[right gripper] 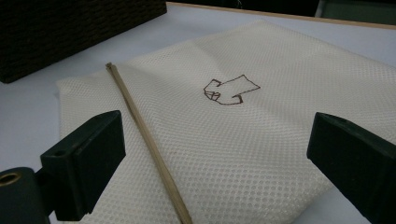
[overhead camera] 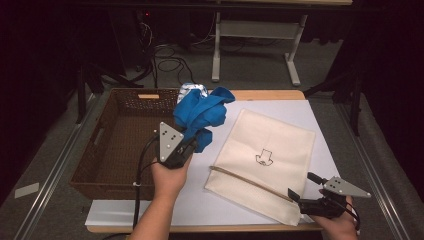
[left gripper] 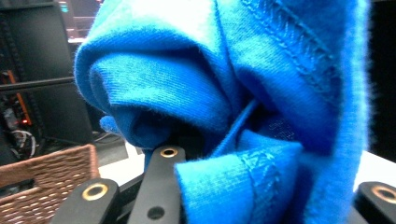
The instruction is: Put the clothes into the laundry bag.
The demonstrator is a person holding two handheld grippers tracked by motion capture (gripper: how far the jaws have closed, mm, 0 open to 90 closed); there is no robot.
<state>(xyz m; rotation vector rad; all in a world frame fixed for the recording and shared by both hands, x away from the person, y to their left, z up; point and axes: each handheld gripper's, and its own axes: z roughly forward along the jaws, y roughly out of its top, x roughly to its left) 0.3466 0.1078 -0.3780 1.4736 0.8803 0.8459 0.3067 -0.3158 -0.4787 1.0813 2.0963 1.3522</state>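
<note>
So the left gripper (overhead camera: 192,137) has its jaws clamped on a bunched blue shirt (overhead camera: 202,112), held up at about 12 o'clock over the wicker basket's (overhead camera: 95,165) right rim. Right gripper (overhead camera: 304,186) sits wide open, holding nothing, at the cream mesh bag's (overhead camera: 265,160) 5 o'clock corner.

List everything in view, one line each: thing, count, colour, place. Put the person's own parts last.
blue garment: one, bright blue, bunched and lifted between the basket and the mesh bag.
wicker basket: one, dark brown, left part of the table.
mesh bag: one, cream, small dark drawing in its middle, flat on the white sheet at right.
zip strip: one, tan, along the bag's near edge.
white sheet: one, white, covering the tabletop.
table: one, wood edge.
patterned bundle: one, blue and white, behind the garment; cannot tell what it is.
left gripper: one, black, shut on the garment.
right gripper: one, black, open at the bag's near corner.
</note>
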